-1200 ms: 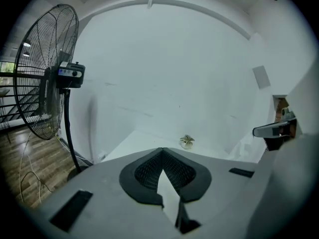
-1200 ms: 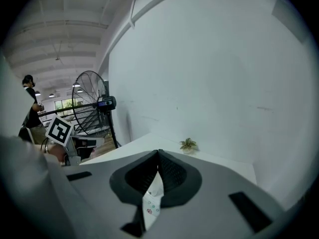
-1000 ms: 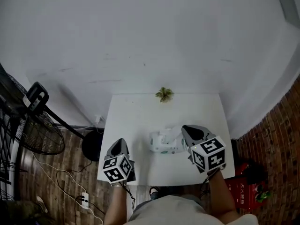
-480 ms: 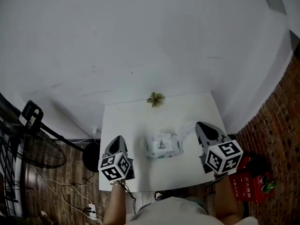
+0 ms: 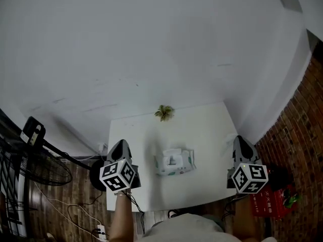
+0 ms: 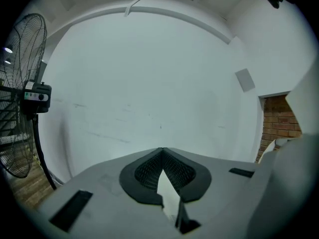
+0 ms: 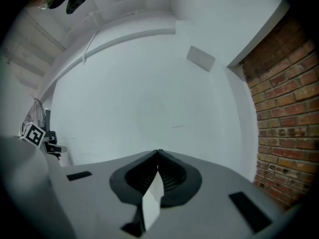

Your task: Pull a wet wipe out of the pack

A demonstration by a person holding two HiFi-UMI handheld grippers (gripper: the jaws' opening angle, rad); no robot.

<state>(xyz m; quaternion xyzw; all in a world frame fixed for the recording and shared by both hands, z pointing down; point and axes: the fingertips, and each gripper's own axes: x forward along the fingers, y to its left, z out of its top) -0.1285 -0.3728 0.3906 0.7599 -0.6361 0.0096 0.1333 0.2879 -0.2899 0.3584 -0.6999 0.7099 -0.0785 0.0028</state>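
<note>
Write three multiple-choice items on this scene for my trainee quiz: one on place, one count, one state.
1. Where is the wipe pack? A) middle of the table B) on the floor C) on the fan
2. How many plants stand on the table? A) none B) one C) three
3. The right gripper is: A) wide open B) shut on a wet wipe C) shut on the plant
Key: 1 A, the pack lies mid-table; 2 B, one plant stands at the far edge; 3 B, its jaws pinch a white strip.
</note>
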